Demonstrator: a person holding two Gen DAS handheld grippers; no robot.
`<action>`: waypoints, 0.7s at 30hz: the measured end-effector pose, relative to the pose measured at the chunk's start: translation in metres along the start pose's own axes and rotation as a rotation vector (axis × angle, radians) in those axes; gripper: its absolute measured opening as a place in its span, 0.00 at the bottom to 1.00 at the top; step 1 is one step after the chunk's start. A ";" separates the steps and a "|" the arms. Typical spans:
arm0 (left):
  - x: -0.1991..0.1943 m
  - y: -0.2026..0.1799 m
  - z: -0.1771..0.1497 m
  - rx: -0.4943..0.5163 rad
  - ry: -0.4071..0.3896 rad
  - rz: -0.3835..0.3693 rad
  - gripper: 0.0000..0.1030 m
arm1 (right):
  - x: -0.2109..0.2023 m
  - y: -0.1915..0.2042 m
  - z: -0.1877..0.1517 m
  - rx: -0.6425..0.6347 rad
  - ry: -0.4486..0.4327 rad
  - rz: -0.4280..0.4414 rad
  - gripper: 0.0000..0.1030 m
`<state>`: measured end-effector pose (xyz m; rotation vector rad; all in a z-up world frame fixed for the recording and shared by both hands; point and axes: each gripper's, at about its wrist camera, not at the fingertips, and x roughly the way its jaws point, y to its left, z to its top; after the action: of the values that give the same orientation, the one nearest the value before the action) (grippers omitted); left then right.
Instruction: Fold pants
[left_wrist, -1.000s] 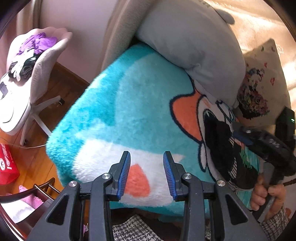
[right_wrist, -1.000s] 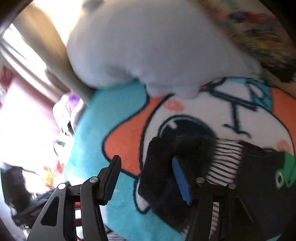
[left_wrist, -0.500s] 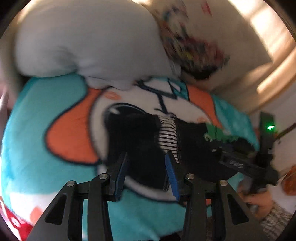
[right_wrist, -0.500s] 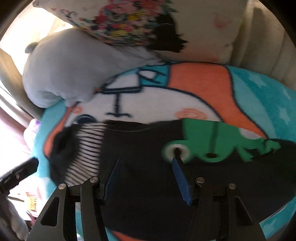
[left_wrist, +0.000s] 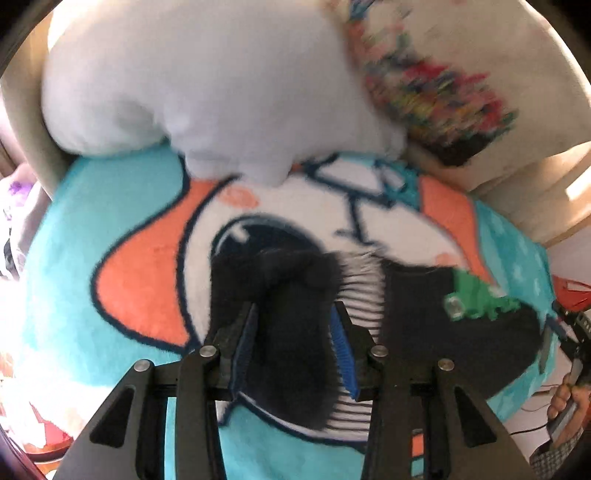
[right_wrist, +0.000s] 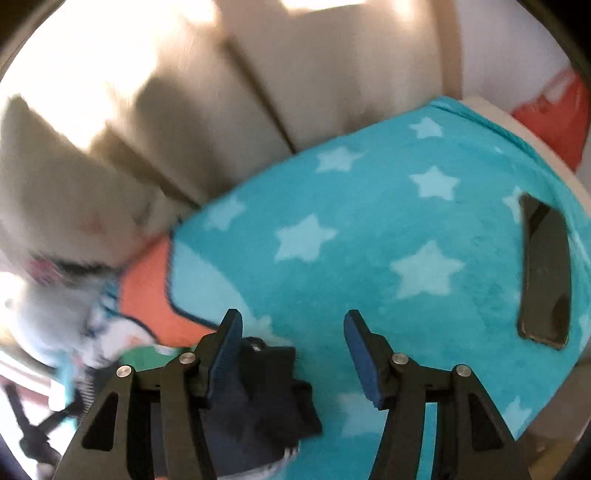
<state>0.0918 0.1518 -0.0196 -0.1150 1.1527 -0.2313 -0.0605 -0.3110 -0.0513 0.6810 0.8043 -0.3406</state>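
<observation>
I am looking over a turquoise cartoon blanket (left_wrist: 92, 236) that is covering the sofa seat, and both views are differing a lot from a second ago. The left view, which was showing a chair and wooden floor off the blanket's edge, is now facing the white pillow (left_wrist: 207, 92) and the patterned cushion (left_wrist: 436, 92) at the back. The black pants (left_wrist: 424, 325) are lying across the middle of the blanket, striped lining showing, a green patch near one end. My left gripper (left_wrist: 291, 347) is hanging over their dark bunched end, jaws apart, pads not pressing the cloth. My right gripper (right_wrist: 291, 358) has swung away from the pillow side to the starred end of the blanket (right_wrist: 369, 221), its jaws standing wide and empty, one pants end (right_wrist: 258, 398) lying under the left finger. A dark phone (right_wrist: 545, 273) is lying on the blanket to the right.
</observation>
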 end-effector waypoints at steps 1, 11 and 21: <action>-0.010 -0.011 -0.002 0.011 -0.019 -0.023 0.38 | -0.005 0.000 -0.004 -0.010 0.009 0.041 0.60; 0.078 -0.104 -0.030 0.134 0.146 -0.031 0.39 | 0.055 -0.008 -0.041 -0.042 0.180 0.119 0.60; 0.046 -0.183 -0.009 0.278 0.131 -0.176 0.39 | 0.033 -0.025 -0.047 -0.041 0.181 0.266 0.65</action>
<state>0.0790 -0.0366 -0.0256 0.0450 1.2298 -0.5591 -0.0773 -0.2987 -0.1099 0.7775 0.8770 -0.0211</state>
